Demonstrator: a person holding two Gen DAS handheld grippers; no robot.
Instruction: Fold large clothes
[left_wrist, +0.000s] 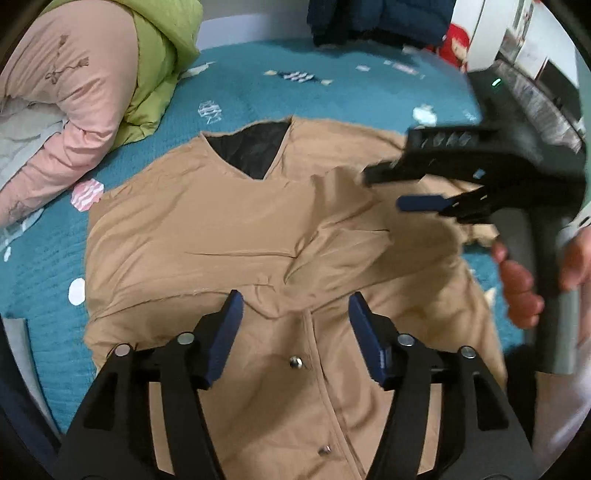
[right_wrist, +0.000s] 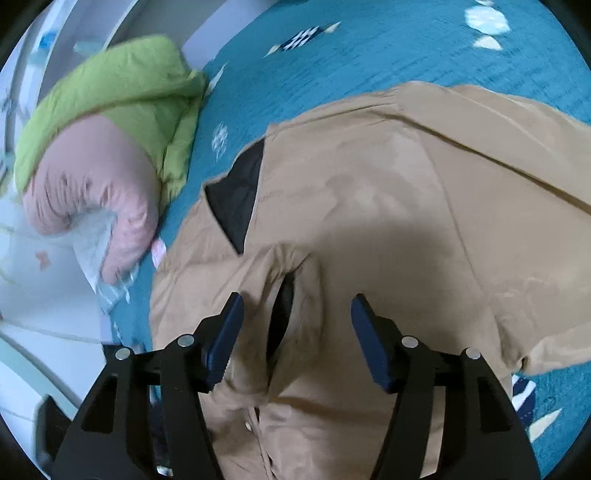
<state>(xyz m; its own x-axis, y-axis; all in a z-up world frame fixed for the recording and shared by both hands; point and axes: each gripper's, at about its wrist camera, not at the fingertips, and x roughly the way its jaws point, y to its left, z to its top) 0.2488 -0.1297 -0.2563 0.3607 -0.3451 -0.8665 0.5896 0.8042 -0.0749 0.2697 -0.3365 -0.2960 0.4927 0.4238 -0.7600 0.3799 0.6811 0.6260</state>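
A tan jacket (left_wrist: 229, 236) with a black lining at the neck lies front up on the teal bedspread (left_wrist: 332, 92). One sleeve is folded across its chest. My left gripper (left_wrist: 295, 314) is open and empty, just above the snap-button placket. My right gripper (left_wrist: 384, 192) hovers open over the jacket's right shoulder, held by a hand. In the right wrist view the right gripper (right_wrist: 295, 317) is open and empty above the folded sleeve's cuff (right_wrist: 288, 295), and the tan jacket (right_wrist: 406, 184) fills the frame.
A pile of green and pink padded clothes (left_wrist: 92, 81) lies at the left, also in the right wrist view (right_wrist: 110, 129). Dark blue clothing (left_wrist: 380, 18) lies at the far edge. White furniture (left_wrist: 517, 44) stands at the right.
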